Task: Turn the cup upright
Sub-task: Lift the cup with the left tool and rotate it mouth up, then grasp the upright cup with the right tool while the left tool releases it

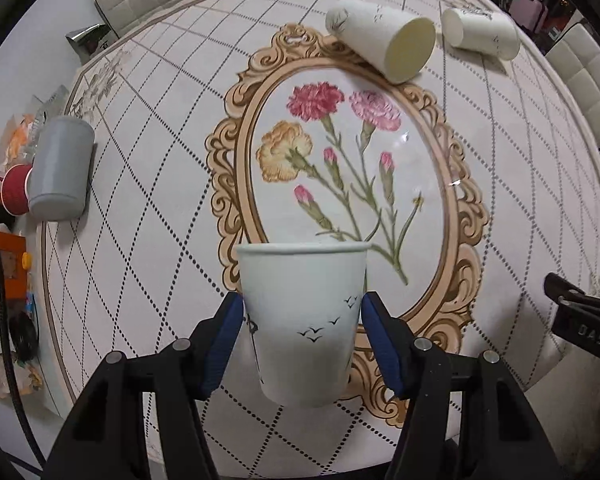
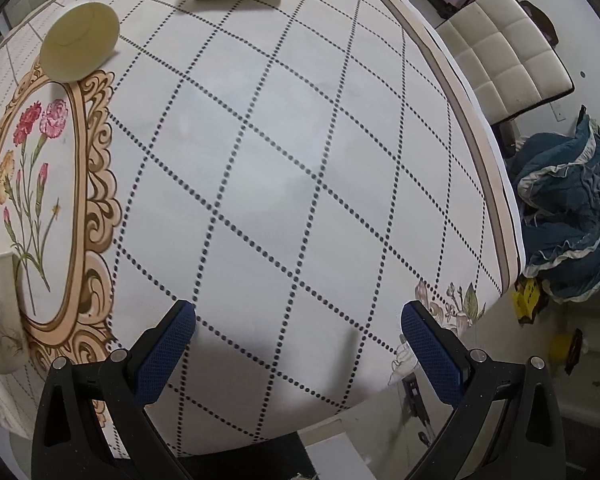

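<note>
My left claw [image 1: 302, 320] squeezes a white paper cup with little black birds [image 1: 304, 320], upright; its inside is hidden. My right claw [image 2: 298, 344] gapes wide, holding nothing.

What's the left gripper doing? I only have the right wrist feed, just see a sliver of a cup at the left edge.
Observer: The left gripper is shut on the bird-print cup, rim up, pads on both sides of its wall.
Operator: Is it on the table?
Observer: Can't tell from the left wrist view; its base shows against the tablecloth with no clear gap or contact.
Operator: Anything beyond the two cups lying on their sides?
Observer: Yes, a grey cup lies on its side at the table's far left edge, with a red cup beside it.
</note>
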The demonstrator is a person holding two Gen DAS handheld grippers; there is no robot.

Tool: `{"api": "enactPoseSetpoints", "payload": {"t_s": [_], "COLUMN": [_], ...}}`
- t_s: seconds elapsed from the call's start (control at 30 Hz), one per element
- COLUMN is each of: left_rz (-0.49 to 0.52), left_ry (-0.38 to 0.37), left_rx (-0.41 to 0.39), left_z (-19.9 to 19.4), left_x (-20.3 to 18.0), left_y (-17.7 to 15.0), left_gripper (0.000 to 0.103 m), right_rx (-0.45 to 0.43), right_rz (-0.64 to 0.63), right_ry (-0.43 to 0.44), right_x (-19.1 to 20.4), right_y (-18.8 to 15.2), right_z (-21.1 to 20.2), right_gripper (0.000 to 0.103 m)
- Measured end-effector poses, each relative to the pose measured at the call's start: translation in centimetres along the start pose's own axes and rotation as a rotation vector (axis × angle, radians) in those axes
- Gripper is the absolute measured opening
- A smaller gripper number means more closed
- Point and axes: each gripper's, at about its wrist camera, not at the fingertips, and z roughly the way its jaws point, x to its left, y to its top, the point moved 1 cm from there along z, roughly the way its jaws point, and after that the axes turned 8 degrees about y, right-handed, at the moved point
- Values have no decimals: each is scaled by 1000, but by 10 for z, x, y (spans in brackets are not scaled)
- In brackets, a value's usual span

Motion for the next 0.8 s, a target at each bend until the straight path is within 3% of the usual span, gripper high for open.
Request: {"api": "enactPoseSetpoints", "payload": {"t_s": [0.2, 0.27, 0.4, 0.43, 0.8], "left_rz": [-23, -25, -28, -29, -100], "left_ry": [-2, 2, 21, 22, 52], "left_rx": [23, 32, 30, 30, -21], "left_z": [3, 3, 0, -2, -39], "left_x": [4, 4, 4, 3, 15], "left_y": [-3, -4, -5, -4, -8], "left_gripper": [60, 65, 95, 98, 99], "right_rx": [6, 3, -7, -10, -33], "right_rz": [-3, -6, -12, -13, -23], "right_ry": [12, 17, 30, 33, 75], "right_x": [0, 0, 3, 5, 8], "right_y": [0, 2, 5, 6, 7], "right_z": [3, 4, 1, 0, -15], "right_gripper": [103, 103, 103, 103, 103]}}
